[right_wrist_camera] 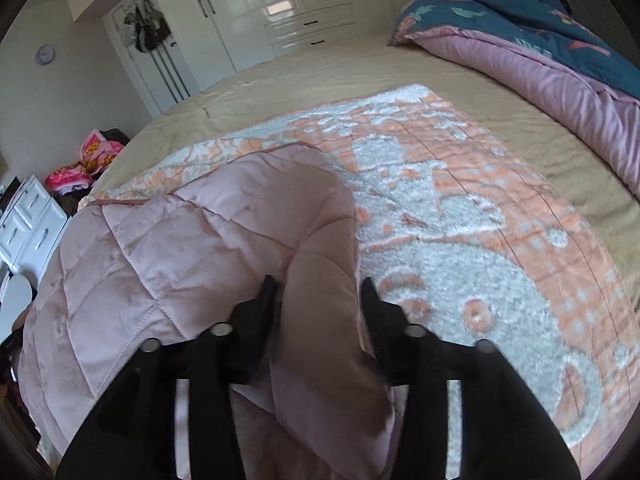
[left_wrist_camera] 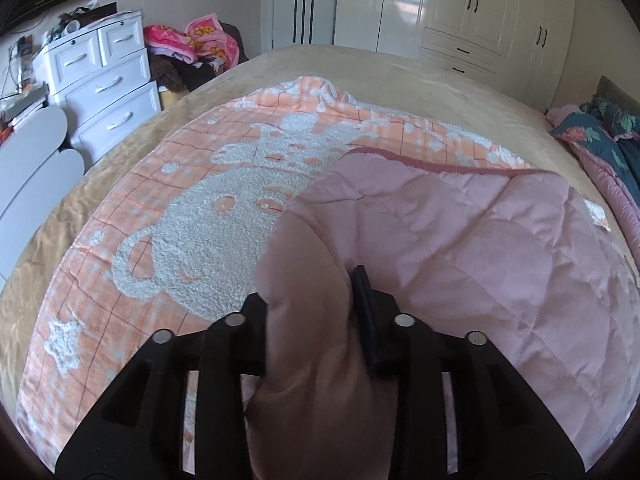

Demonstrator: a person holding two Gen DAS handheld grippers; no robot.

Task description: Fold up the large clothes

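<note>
A large quilted blanket lies on the bed, with its orange-and-white fleecy side (left_wrist_camera: pixel 192 224) up and its pink quilted underside (left_wrist_camera: pixel 480 248) folded over it. My left gripper (left_wrist_camera: pixel 308 292) is shut on a thick fold of the pink side at its left corner. My right gripper (right_wrist_camera: pixel 320 292) is shut on a fold of the pink side (right_wrist_camera: pixel 160 248) at its right corner. The orange-and-white side (right_wrist_camera: pixel 460 220) spreads ahead and to the right in the right wrist view. Both corners are lifted slightly above the blanket.
The tan bed cover (left_wrist_camera: pixel 400 76) extends beyond the blanket. A dark floral duvet with pink lining (right_wrist_camera: pixel 540 60) lies at the bed's right side. A white drawer chest (left_wrist_camera: pixel 104 84) and a pile of pink clothes (left_wrist_camera: pixel 192 44) stand left. White wardrobes (left_wrist_camera: pixel 460 4) line the far wall.
</note>
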